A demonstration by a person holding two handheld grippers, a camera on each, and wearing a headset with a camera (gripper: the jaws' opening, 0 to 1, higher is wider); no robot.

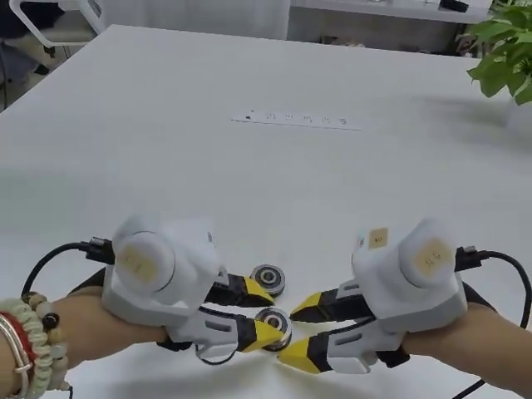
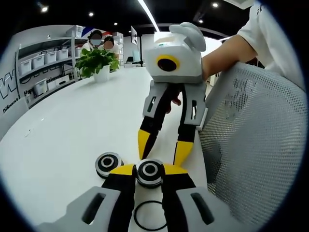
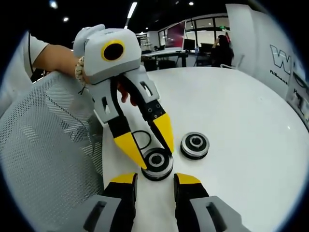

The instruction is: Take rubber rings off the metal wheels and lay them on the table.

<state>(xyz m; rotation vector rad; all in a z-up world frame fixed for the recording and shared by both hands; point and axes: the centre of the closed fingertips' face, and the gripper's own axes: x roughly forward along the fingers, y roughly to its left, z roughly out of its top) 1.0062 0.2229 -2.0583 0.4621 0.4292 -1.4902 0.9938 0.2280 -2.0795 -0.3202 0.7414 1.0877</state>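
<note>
Two metal wheels with dark rims lie near the table's front edge. My left gripper (image 1: 268,313) is shut on the nearer wheel (image 1: 276,319), whose sides its yellow fingertips (image 2: 123,170) touch in the left gripper view. The other wheel (image 1: 268,279) lies free just beyond, also seen as the wheel (image 2: 108,164) and the wheel (image 3: 195,145). A loose black rubber ring (image 2: 150,215) lies flat on the table between the left gripper's fingers, behind the held wheel (image 3: 157,164). My right gripper (image 1: 295,332) faces the left one, open, its tips just short of the held wheel (image 2: 149,172).
A white strip with small sockets (image 1: 295,119) lies mid-table. A potted plant (image 1: 503,50) stands at the far right. A grey mesh chair back (image 2: 256,145) is close behind the grippers. Cables trail from both grippers. Bare white table (image 1: 249,183) stretches ahead.
</note>
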